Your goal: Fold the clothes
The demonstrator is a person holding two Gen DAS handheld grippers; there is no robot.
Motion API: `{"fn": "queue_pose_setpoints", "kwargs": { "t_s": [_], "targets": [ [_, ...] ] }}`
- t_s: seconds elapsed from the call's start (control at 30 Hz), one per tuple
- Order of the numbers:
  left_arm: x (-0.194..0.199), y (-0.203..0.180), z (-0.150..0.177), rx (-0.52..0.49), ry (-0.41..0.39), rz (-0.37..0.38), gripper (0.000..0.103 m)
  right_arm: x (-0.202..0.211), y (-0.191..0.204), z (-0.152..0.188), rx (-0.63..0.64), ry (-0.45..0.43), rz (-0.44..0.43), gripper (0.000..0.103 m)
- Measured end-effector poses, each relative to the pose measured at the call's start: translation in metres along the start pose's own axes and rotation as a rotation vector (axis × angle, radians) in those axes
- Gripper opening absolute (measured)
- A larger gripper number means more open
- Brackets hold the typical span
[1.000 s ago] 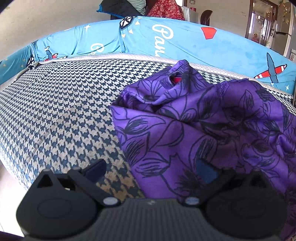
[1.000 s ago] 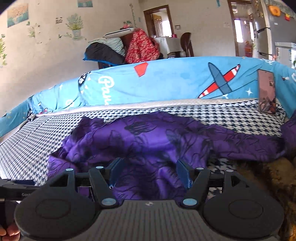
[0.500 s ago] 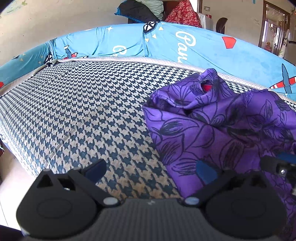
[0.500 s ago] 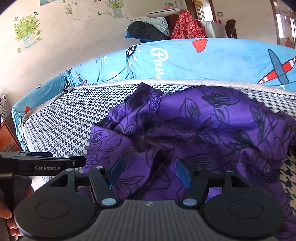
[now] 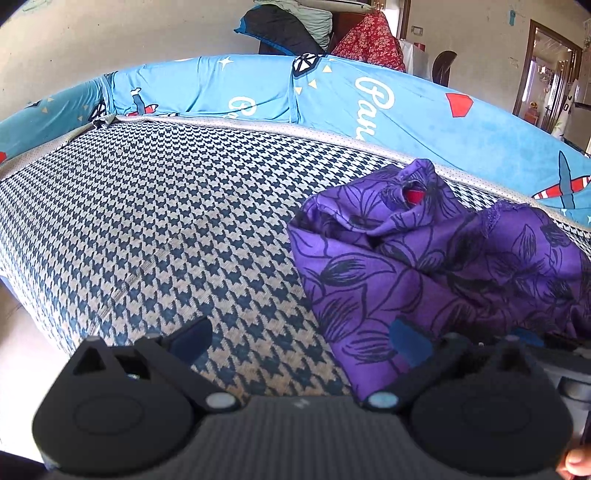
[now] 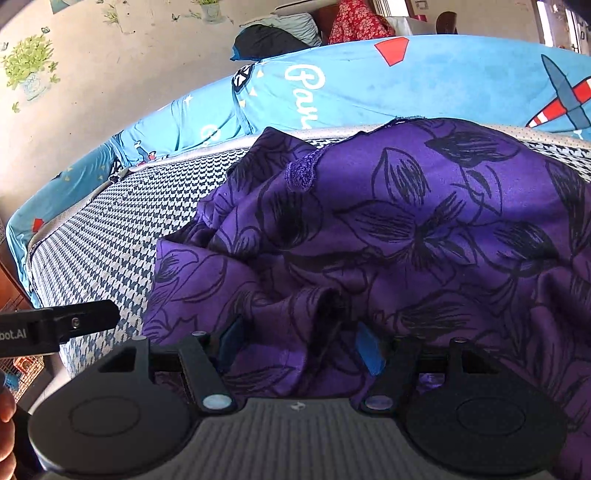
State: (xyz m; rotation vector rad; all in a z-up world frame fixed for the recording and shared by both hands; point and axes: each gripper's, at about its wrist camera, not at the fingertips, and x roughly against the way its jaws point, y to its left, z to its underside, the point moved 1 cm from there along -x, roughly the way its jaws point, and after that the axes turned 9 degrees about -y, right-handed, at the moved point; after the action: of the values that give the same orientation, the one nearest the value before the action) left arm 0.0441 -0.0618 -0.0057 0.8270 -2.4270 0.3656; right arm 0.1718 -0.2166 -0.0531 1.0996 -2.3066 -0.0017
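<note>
A crumpled purple garment with a black flower print (image 5: 424,266) lies on the right part of the bed. My left gripper (image 5: 299,339) is open just above the bed's near edge. Its right fingertip (image 5: 410,343) is over the garment's lower left edge, its left one over bare cover. In the right wrist view the garment (image 6: 406,229) fills most of the frame. My right gripper (image 6: 299,347) is open and pushed into the cloth, with a raised fold between its fingers. The left gripper's body (image 6: 55,326) shows at the left edge there.
The bed cover (image 5: 166,221) has a blue and white houndstooth pattern and drops off at the near left. A blue printed cushion wall (image 5: 369,103) rims the far side. Piled clothes (image 5: 295,26) sit behind it. A doorway (image 5: 546,74) stands at the back right.
The left gripper has shifted left, so the garment sits further right in its view. The right gripper has moved forward into the garment, which now looms larger. Both stay open.
</note>
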Motion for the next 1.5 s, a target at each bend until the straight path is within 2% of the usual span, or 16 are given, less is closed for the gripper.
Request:
{"fn": "queue_pose_setpoints", "kwargs": {
  "t_s": [0.13,0.2,0.27,0.43,0.67,1.0,1.27,1.5],
  "targets": [
    [-0.001,0.002,-0.002,0.004,-0.001,-0.004,0.103,-0.006,0.003,0.000,0.004,-0.013,-0.001,0.054],
    [-0.002,0.002,-0.003,0.006,-0.003,-0.008,0.103,-0.009,0.005,0.000,0.006,-0.019,-0.002,0.047],
    [-0.002,0.003,-0.004,0.008,-0.004,-0.013,0.103,-0.011,0.005,-0.001,-0.007,-0.021,-0.006,0.034],
    [0.001,0.013,-0.006,0.030,-0.015,-0.043,0.103,-0.005,0.007,-0.005,-0.052,-0.012,-0.045,0.018],
    [0.012,0.021,-0.010,0.028,-0.060,-0.087,0.103,0.030,0.031,-0.010,-0.024,-0.052,-0.151,0.016],
    [0.034,0.051,-0.017,0.053,-0.146,-0.179,0.103,0.075,0.091,0.024,0.027,-0.038,-0.272,0.015],
    [0.047,0.082,-0.020,0.076,-0.181,-0.229,0.103,0.071,0.136,0.039,0.068,0.004,-0.352,0.013],
    [0.053,0.103,-0.026,0.109,-0.209,-0.264,0.103,0.068,0.175,0.051,0.151,0.074,-0.479,0.009]
  ]
}}
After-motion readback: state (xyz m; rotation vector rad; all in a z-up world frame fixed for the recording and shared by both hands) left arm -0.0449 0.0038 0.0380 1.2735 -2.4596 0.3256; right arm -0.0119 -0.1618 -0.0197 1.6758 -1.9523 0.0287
